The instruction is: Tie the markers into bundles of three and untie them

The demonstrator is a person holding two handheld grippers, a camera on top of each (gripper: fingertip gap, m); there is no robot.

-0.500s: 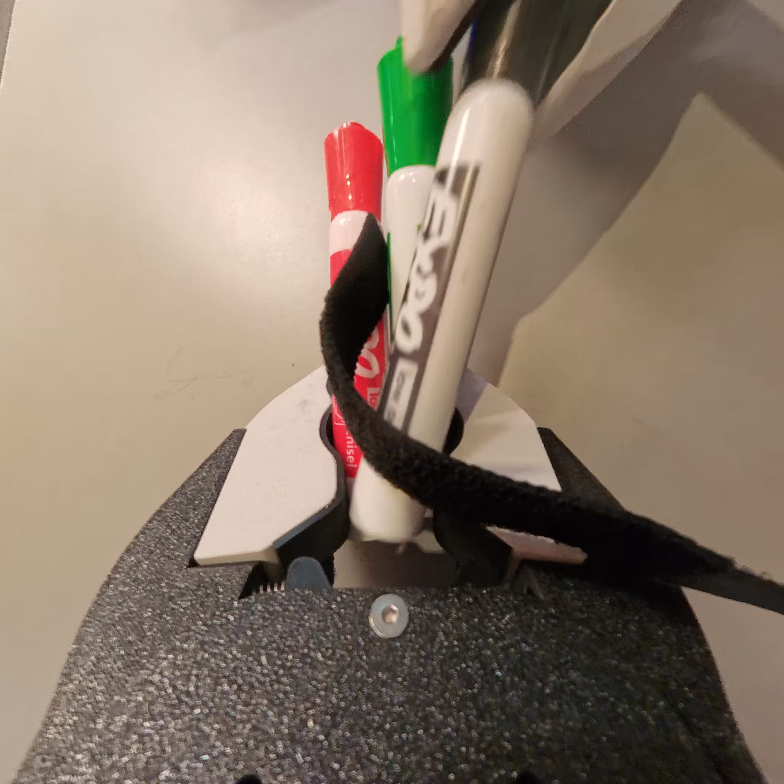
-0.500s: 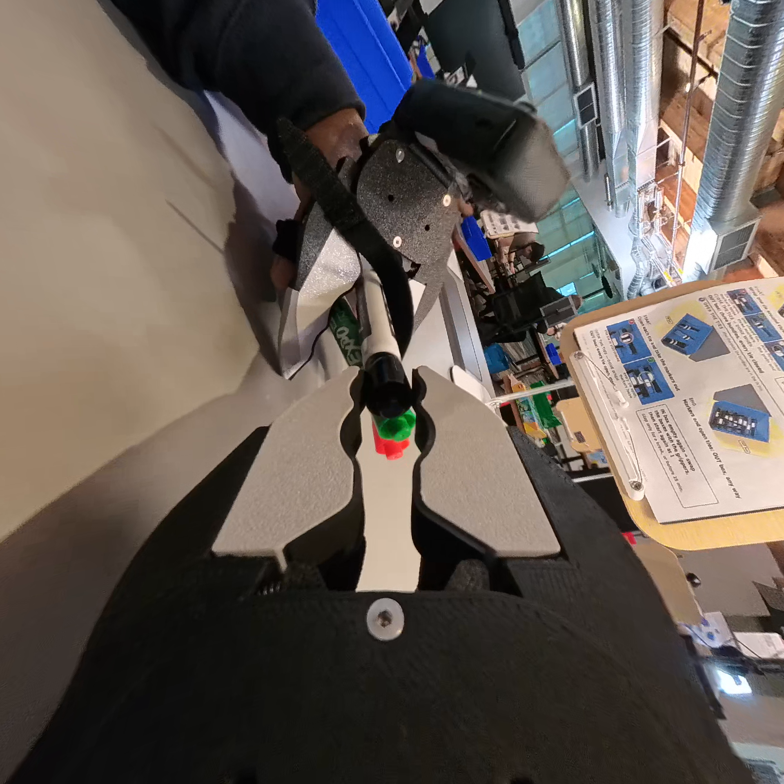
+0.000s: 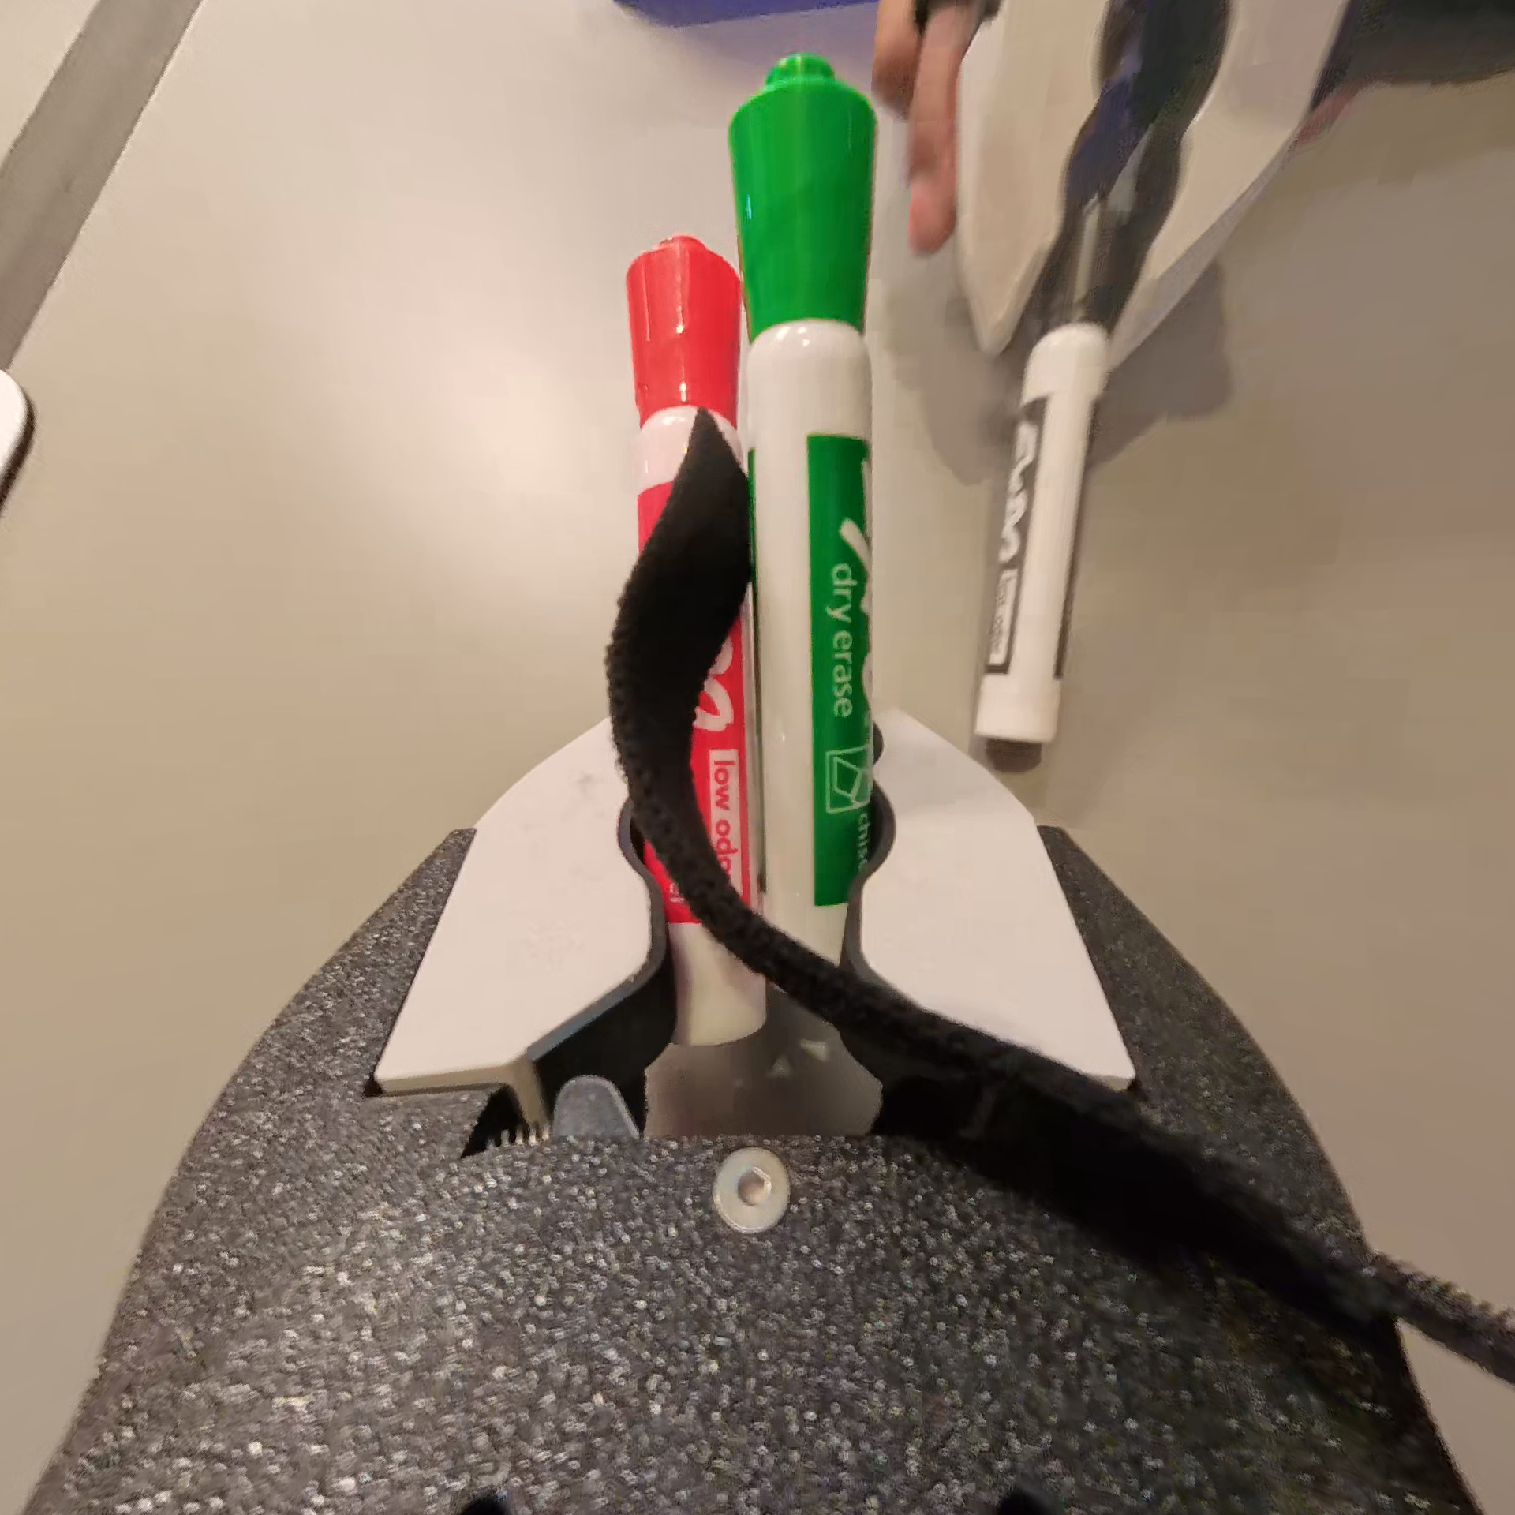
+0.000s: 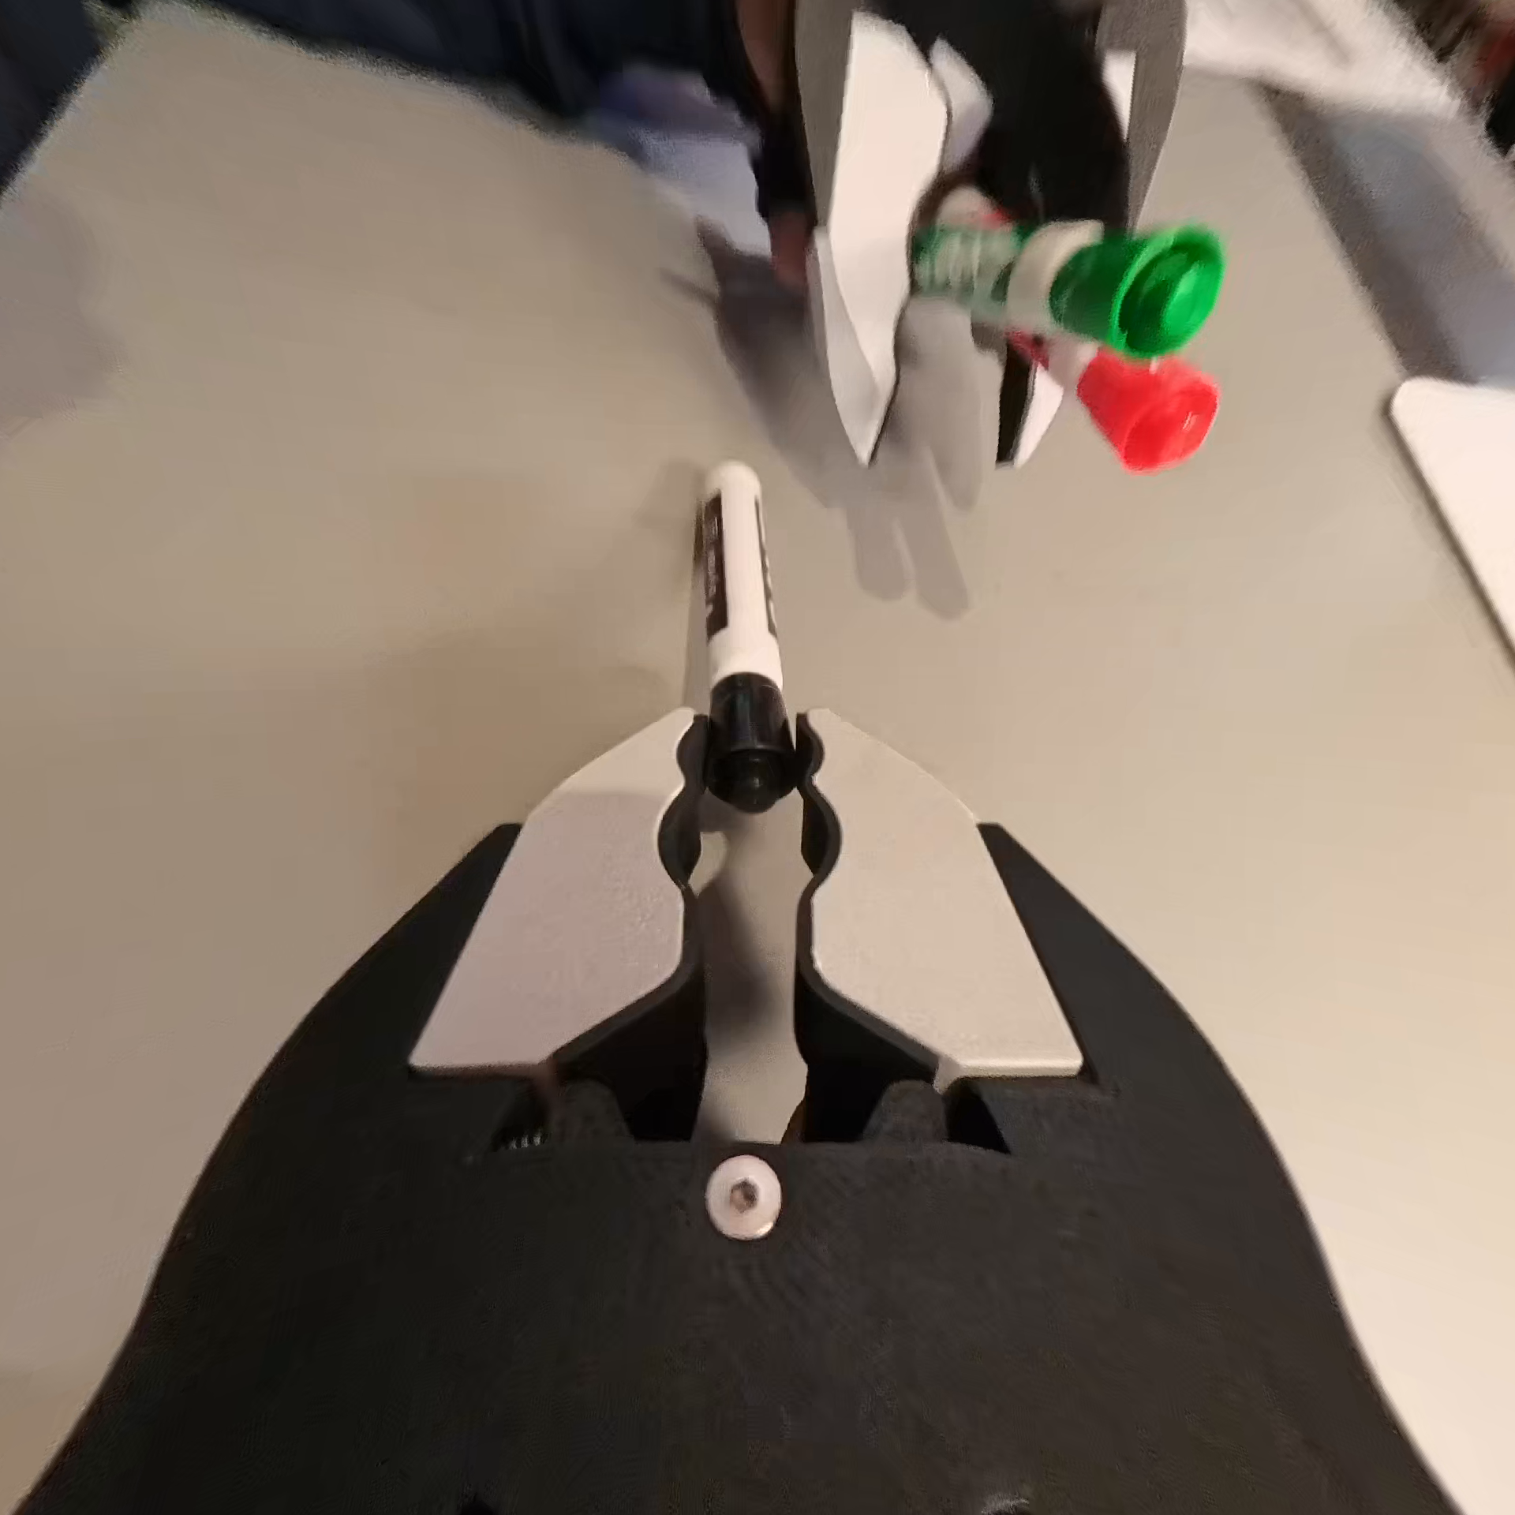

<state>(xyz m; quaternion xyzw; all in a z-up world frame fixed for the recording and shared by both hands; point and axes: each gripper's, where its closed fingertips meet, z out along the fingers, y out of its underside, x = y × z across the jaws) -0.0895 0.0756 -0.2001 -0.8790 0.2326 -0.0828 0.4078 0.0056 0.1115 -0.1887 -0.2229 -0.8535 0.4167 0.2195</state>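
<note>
Two markers, red marker [image 3: 684, 574] and green marker [image 3: 807, 492], sit side by side in the left claw [image 3: 758, 820], jaws clamped on their lower barrels, caps pointing away. Black strap [image 3: 680, 623] loops loosely over the red barrel and trails back across the claw body to the right; not cinched, holding nothing together. Judgement: the claw itself is doing the bundling here, keeping the pair aligned while the strap hangs slack.

Third one, black marker [image 4: 738, 590], is gripped by the right claw [image 4: 750, 758], jaws closed on its black cap, white barrel reaching forward and low over the tabletop [image 4: 328, 492]. From the left wrist view it appears well apart from the pair, off to the right, tail end close to the surface; contact uncertain, motion blur. Holding it by the cap leaves the barrel free.

Probable stage: untying, one marker separated out, likely about to be laid down. Risk: slack strap could slip off or snag on the claw.
</note>
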